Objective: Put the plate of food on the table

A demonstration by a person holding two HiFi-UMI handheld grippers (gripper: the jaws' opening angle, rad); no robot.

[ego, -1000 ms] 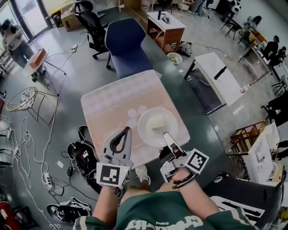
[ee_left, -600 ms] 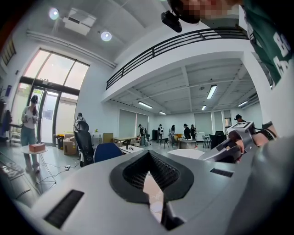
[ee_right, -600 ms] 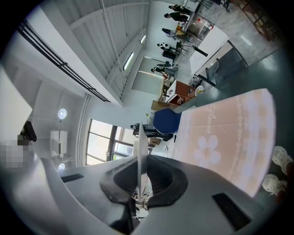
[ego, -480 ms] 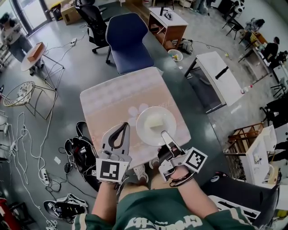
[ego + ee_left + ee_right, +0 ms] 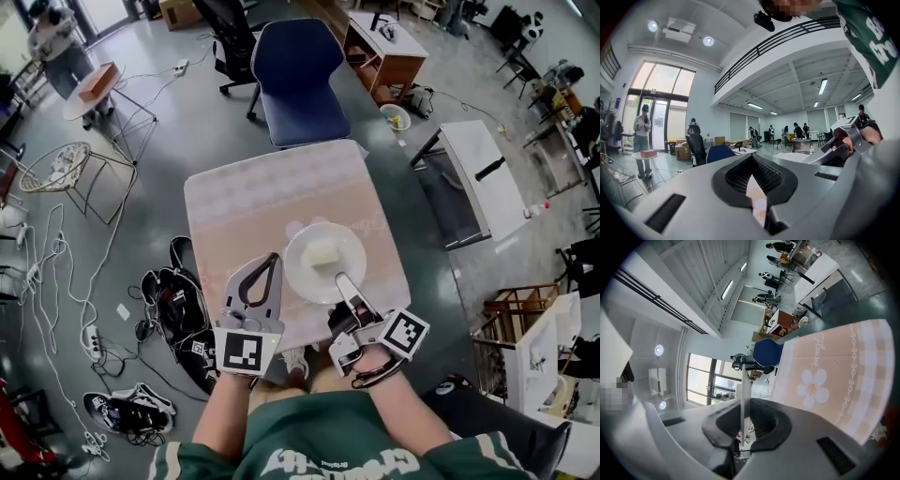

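A white plate [image 5: 319,265] carrying a pale block of food [image 5: 324,255] is over the near right part of the pink flower-print table [image 5: 253,202]. My right gripper [image 5: 340,279] is shut on the plate's near rim. In the right gripper view the plate [image 5: 742,380] shows as a thin white edge clamped in the right gripper [image 5: 743,401], with the table [image 5: 834,366] to the right. Whether the plate rests on the cloth I cannot tell. My left gripper [image 5: 273,257] hovers left of the plate, shut and holding nothing; the left gripper [image 5: 751,158] shows its tips touching.
A blue chair [image 5: 298,80] stands at the table's far edge. Black bags and shoes [image 5: 178,309] lie on the floor at the table's left. A white bench table [image 5: 483,173] is to the right. Cables [image 5: 47,281] and a wire stool [image 5: 61,169] are far left.
The head view has shifted a little. Both grippers and the plate keep their places over the table.
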